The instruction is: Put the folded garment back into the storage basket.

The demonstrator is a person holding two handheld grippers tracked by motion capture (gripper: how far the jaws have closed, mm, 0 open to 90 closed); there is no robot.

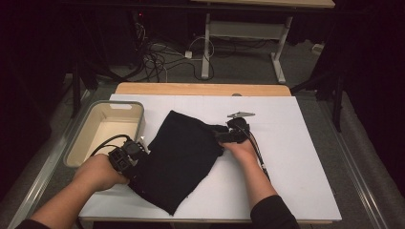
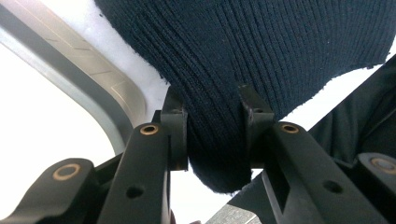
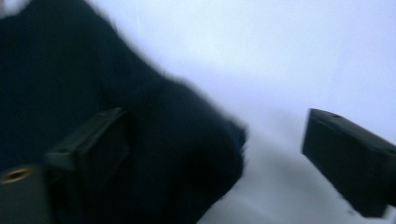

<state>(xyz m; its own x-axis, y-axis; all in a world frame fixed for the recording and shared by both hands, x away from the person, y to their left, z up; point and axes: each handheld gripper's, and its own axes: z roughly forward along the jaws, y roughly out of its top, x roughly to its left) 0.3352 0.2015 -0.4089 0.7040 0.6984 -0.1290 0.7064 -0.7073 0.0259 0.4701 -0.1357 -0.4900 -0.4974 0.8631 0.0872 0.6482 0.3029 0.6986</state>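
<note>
A dark navy knitted cloth (image 1: 184, 157) lies spread on the white table top (image 1: 296, 162), with a bunched corner at its right side. My left gripper (image 1: 135, 151) is at the cloth's left edge, shut on a fold of the ribbed knit (image 2: 212, 135) held between its two jaws. My right gripper (image 1: 224, 137) is at the cloth's bunched right corner and stands open. In the right gripper view the dark cloth (image 3: 140, 154) lies between its wide-apart jaws, nearer the left one, and the picture is blurred.
A beige plastic bin (image 1: 106, 131) with nothing in it stands on the table's left side, right beside my left hand; its rim (image 2: 79, 70) shows close in the left gripper view. Cables and a table frame (image 1: 206, 47) lie on the floor beyond the far edge.
</note>
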